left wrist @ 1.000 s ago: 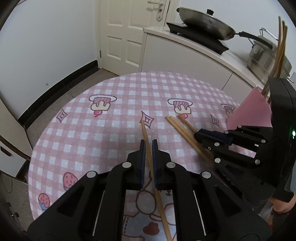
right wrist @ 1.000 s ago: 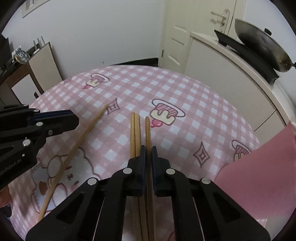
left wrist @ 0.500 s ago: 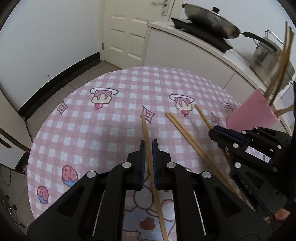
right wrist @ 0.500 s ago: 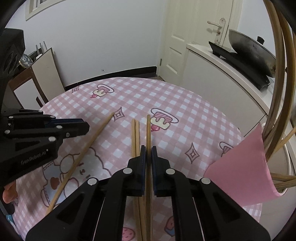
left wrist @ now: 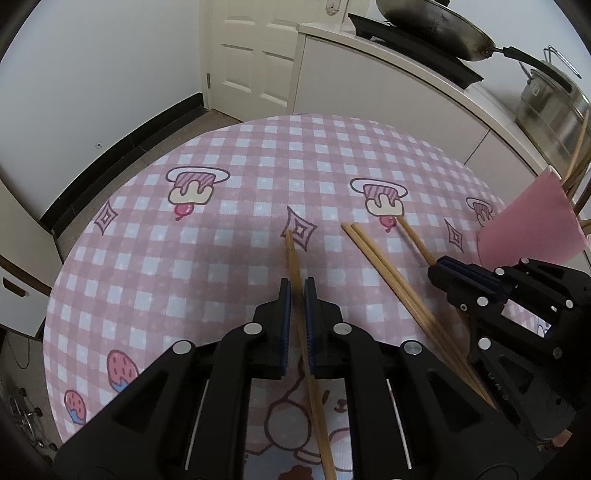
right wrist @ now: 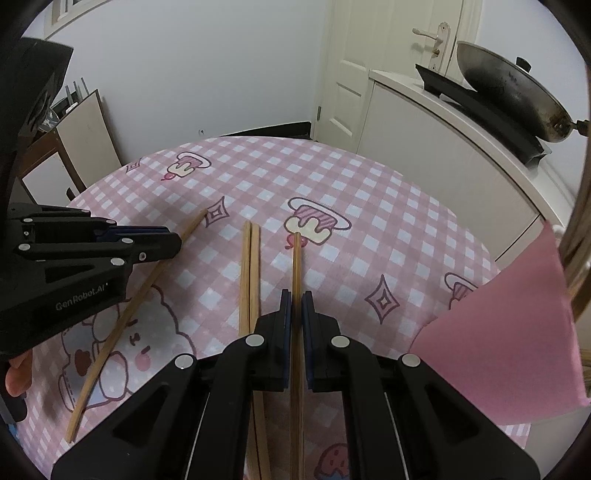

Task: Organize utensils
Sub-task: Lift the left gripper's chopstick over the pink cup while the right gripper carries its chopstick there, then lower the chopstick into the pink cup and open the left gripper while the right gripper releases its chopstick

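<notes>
My left gripper (left wrist: 296,288) is shut on a single wooden chopstick (left wrist: 292,254) whose tip points away over the pink checked tablecloth (left wrist: 229,206). My right gripper (right wrist: 296,299) is shut on another chopstick (right wrist: 296,258) and holds it lifted off the cloth. A pair of chopsticks (right wrist: 249,266) lies on the cloth just left of the right gripper; it also shows in the left wrist view (left wrist: 384,269). The left gripper shows in the right wrist view (right wrist: 140,242), the right gripper in the left wrist view (left wrist: 443,267).
A pink holder (right wrist: 517,347) with several upright chopsticks (left wrist: 578,162) stands at the table's right edge. Behind are a white counter (left wrist: 388,85) with a wok (left wrist: 436,26) and a steel pot (left wrist: 550,107), and a white door (left wrist: 251,51).
My right gripper has lifted its chopstick away from the pair on the cloth. Both cameras have risen, so the table looks farther. The left gripper still holds its chopstick.
</notes>
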`<state>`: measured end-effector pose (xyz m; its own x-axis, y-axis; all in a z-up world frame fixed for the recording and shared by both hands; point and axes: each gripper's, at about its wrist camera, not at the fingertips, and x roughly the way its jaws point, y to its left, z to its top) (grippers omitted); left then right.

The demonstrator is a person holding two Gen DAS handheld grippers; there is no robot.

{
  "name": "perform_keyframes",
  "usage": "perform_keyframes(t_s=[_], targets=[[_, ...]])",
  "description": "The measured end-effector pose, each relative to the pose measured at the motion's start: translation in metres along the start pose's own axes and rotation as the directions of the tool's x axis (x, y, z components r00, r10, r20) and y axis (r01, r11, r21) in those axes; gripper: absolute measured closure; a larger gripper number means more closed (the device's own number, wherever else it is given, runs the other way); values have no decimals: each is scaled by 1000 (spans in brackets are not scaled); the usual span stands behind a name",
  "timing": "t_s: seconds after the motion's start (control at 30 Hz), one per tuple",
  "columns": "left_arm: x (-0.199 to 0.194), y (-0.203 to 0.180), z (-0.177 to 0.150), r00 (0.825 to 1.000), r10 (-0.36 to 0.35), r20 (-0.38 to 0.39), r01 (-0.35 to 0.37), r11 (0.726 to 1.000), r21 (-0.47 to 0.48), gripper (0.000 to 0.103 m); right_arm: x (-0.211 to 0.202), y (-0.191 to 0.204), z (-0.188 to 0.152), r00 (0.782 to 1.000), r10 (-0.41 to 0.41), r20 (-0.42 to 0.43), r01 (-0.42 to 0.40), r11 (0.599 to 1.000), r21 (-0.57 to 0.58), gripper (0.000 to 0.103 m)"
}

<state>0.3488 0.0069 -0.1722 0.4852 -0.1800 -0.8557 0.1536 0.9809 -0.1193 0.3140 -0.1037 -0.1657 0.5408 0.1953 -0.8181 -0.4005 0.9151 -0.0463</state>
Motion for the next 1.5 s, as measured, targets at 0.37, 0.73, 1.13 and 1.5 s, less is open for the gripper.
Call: perform_keyframes(t_s=[0.37,0.73,1.13,1.5], targets=[[10,-13,3,995,90,37,-93,994,60,78,7,-1,1,1000,6,-6,-6,1000,3,99],[-17,-7,-2,997,21,73,-24,999,34,97,-20,11,1,999,13,46,-12,1000,-15,99],[-125,-21,-9,962,-85,260,67,995,77,97,-112,23,-2,976,38,215,-32,999,-32,99],[-195,-71,-25,916,-178,360,123,978,171,97,-207,5,-19,922,-2,386,-5,1000,16,99]])
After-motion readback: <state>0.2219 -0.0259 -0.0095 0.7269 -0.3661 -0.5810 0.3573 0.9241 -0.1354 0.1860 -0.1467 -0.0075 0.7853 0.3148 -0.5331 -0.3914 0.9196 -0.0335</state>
